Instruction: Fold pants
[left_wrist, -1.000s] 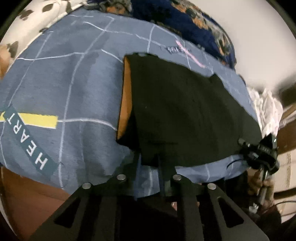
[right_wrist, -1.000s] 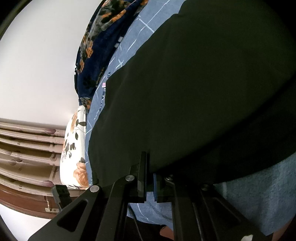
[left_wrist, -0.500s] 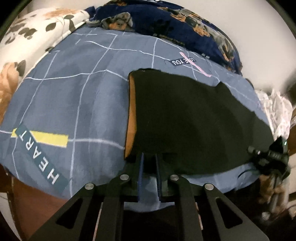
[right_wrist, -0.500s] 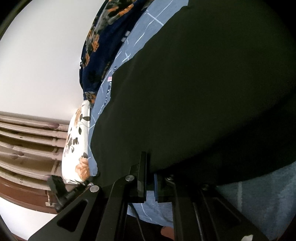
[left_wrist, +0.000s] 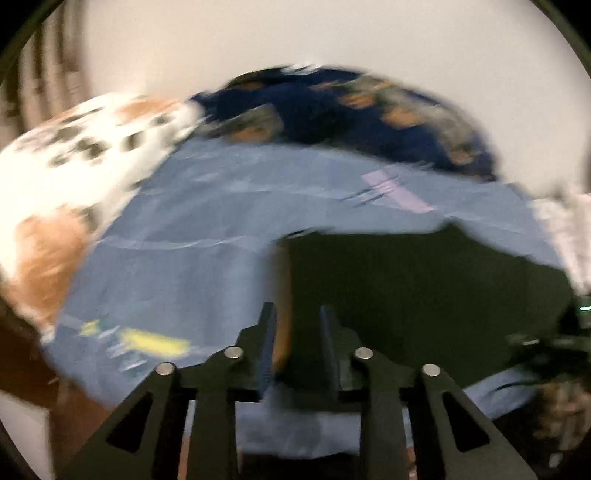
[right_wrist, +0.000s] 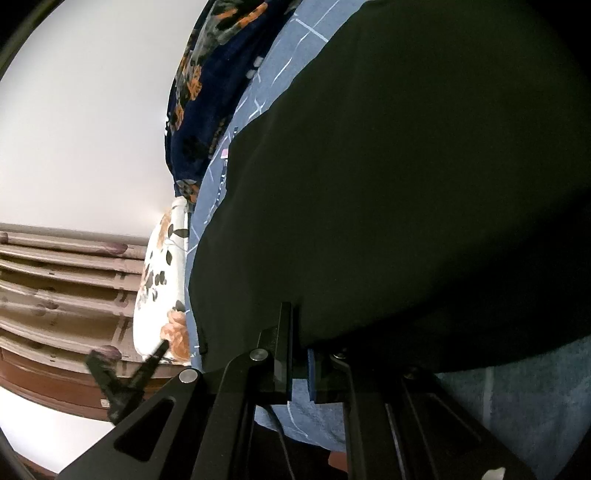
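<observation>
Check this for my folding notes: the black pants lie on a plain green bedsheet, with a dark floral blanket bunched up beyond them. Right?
Not quite. The bedsheet is blue with thin white grid lines, not plain green; both wrist views show it, the right wrist view more sharply. The rest stands: the black pants lie on it, with the dark floral blanket bunched up beyond them.

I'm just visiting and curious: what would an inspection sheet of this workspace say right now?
Surface: bed under a blue sheet with white lines.
Job's things: black pants lying flat on the sheet, orange lining at one edge.
Clutter: floral pillow; dark floral blanket; pale cloth at the side.
Grippers: left gripper jaws opening, pants edge between them; right gripper shut on the pants.
Cables: a thin dark cable under the right gripper.
Surroundings: plain wall, wooden headboard.
</observation>
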